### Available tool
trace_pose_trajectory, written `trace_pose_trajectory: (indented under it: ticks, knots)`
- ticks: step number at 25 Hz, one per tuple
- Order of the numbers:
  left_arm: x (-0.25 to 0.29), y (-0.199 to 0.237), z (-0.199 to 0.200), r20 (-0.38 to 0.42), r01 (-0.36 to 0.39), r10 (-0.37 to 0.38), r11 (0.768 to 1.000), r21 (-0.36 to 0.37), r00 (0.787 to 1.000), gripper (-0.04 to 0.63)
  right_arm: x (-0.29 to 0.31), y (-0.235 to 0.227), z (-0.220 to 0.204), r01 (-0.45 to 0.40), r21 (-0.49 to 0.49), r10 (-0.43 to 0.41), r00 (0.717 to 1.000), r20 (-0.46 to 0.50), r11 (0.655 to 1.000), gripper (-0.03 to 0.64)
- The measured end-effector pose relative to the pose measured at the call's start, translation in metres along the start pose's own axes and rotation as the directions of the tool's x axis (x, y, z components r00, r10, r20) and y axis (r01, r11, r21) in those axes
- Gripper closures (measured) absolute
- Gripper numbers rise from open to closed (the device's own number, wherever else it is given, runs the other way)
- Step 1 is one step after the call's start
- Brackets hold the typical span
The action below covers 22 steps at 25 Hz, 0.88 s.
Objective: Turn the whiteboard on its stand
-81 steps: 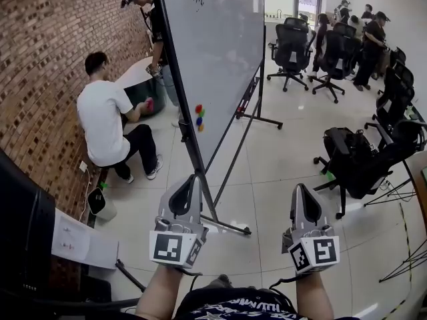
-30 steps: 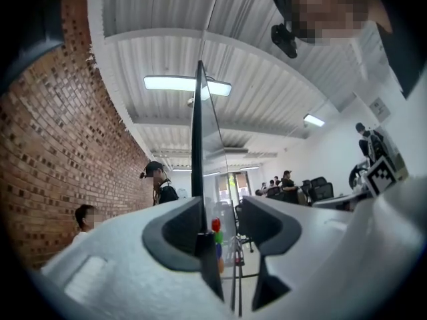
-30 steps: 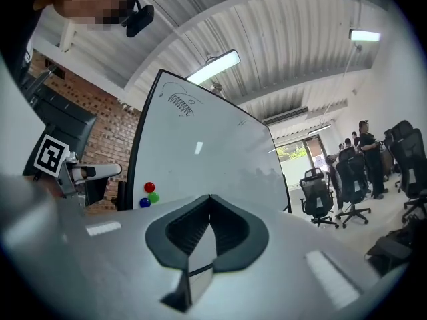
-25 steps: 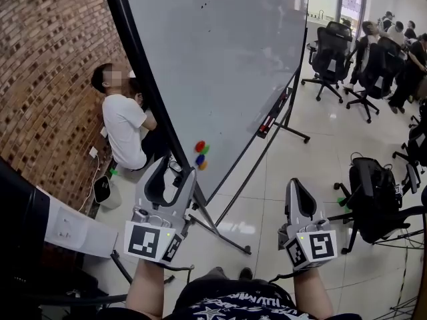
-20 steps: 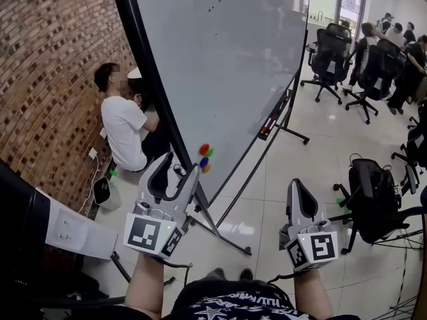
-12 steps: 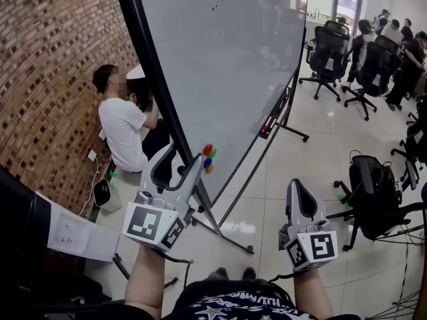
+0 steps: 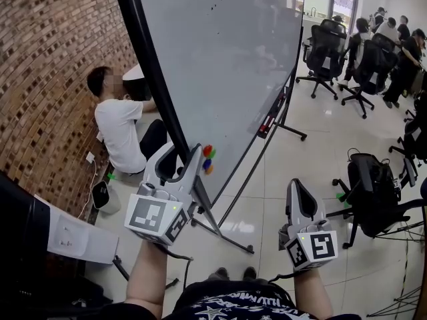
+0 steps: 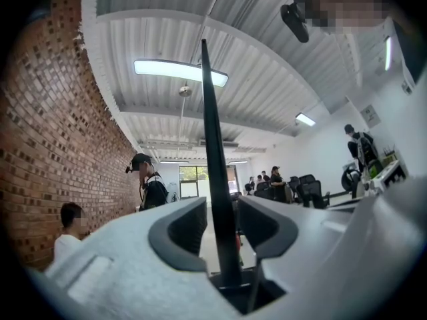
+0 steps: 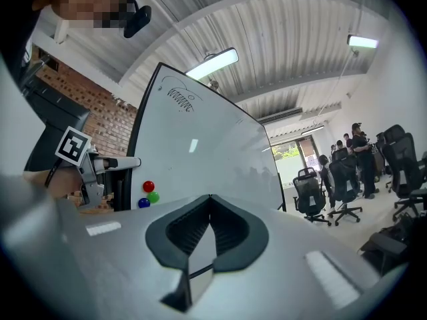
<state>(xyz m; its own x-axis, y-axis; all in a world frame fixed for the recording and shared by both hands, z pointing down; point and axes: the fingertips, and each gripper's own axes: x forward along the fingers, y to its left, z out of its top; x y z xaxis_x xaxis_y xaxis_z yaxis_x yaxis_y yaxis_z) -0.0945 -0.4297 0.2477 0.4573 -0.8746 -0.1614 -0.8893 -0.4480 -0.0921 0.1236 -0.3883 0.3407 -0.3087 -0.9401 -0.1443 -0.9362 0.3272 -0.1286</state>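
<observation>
The big whiteboard leans on its wheeled stand, its black edge frame running down toward me. Coloured magnets sit near its lower corner. My left gripper straddles that black frame. Its jaws have just been closing, and thin gaps still show on both sides of the frame between them. My right gripper hangs shut and empty over the floor, right of the board. In the right gripper view the board face and magnets lie ahead.
A person crouches by the brick wall behind the board. Office chairs and several people stand at the far right. A black chair is close on my right. Markers lie in the board's tray.
I have come nearer to the board. My left gripper slid forward onto the board's black edge, and its jaws narrowed around it. The right gripper stayed put.
</observation>
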Motion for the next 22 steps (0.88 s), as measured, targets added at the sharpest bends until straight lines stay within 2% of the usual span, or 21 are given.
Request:
trace_pose_trajectory:
  ticks: [3,5,12,22]
  knots:
    - [0.002,-0.001,-0.001,-0.012,0.004,-0.004,1.000,-0.012,1.000,0.513,-0.001,0.000,0.000,0.003,0.000,-0.003,1.000,-0.001,1.000,0.609]
    - [0.002,-0.001,-0.001,-0.015,0.002,-0.003,1.000,-0.014,1.000,0.524,-0.001,0.000,0.000,0.003,-0.001,-0.003,1.000,-0.003,1.000,0.609]
    - [0.003,0.000,-0.001,-0.034,0.029,-0.031,0.997,-0.070,0.999,0.535,0.001,0.008,-0.001,-0.001,-0.009,0.001,1.000,-0.008,1.000,0.609]
    - [0.000,-0.002,-0.002,-0.032,0.044,-0.047,0.996,-0.075,0.998,0.537,0.002,0.014,0.001,-0.002,-0.025,0.002,1.000,-0.009,1.000,0.609]
